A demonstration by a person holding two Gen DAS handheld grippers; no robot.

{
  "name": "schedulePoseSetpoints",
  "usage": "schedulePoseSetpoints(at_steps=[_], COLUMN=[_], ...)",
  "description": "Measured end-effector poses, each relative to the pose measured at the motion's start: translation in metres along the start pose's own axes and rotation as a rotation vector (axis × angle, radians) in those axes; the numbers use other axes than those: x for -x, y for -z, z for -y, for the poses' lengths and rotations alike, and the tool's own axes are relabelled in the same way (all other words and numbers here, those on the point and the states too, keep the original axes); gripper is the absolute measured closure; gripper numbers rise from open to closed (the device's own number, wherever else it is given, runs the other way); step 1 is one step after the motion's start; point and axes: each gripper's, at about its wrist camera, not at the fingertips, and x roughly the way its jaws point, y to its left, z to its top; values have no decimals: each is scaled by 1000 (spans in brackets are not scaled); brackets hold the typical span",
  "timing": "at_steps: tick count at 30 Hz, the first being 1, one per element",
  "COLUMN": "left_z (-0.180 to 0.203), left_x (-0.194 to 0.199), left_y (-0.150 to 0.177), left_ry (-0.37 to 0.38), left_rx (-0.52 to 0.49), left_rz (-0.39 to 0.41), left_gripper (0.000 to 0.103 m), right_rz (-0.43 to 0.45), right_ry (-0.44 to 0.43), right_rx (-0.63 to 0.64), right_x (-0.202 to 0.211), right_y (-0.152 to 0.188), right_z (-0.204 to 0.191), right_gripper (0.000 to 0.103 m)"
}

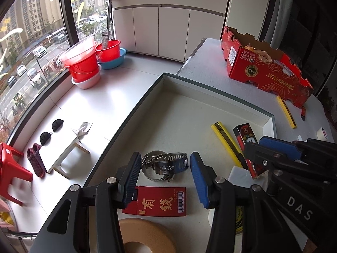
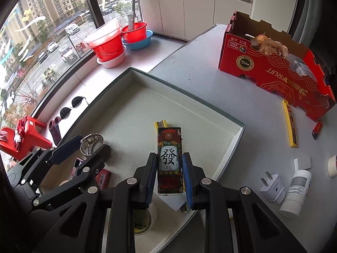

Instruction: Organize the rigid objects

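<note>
A shallow white tray (image 1: pixel 221 97) (image 2: pixel 189 97) lies on the grey table. My left gripper (image 1: pixel 166 175) is open and hovers over metal hose clamps (image 1: pixel 166 164) and a red card box (image 1: pixel 160 202) in the tray; a tan ring (image 1: pixel 145 234) lies below. My right gripper (image 2: pixel 169 177) has its blue pads on both sides of a patterned rectangular lighter (image 2: pixel 169 158), which lies in the tray on a yellow utility knife (image 2: pixel 161 124). In the left wrist view the lighter (image 1: pixel 245 135) and knife (image 1: pixel 226 141) lie right of the clamps.
A red fruit carton (image 2: pixel 273 71) (image 1: pixel 263 71) stands at the back right. On the table outside the tray lie a yellow blade case (image 2: pixel 290 122), a small red lighter (image 2: pixel 317 129), a white plug (image 2: pixel 271 187), a white bottle (image 2: pixel 296 191) and a tape roll (image 2: pixel 332 165). Another tape roll (image 2: pixel 143 219) lies in the tray.
</note>
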Motion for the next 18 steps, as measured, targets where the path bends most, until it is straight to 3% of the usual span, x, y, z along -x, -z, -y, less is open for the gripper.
schedulePoseSetpoints(at_steps=[2,4,5,6,7,8,14,18], left_z=[-3,-7,-8,-9,-8,-7,16,35], left_x=[2,4,5,5,6,9,28,44], left_y=[1,1,1,2,2,4,12,19], left_ry=[-32,-36,-33,-21,-4,4,43,93], left_rx=[11,26,31,33,33,29,-30,-46], left_rz=[8,6,-4,-14,-20,-16,7,20], left_gripper=[26,21,18,15,8,0,0,0], right_rz=[14,20,26,41,71,105,144,154], right_ry=[20,32,39,41,34,29,74,114], right_rx=[5,3,-5,-16,-29,-40,-31,-111], right_x=[4,8,10,14,21,28,57,74], right_y=[0,0,0,1,2,5,28,56], right_z=[1,4,7,10,13,16,35,73], right_gripper=[78,76,64,33,17,12,12,12])
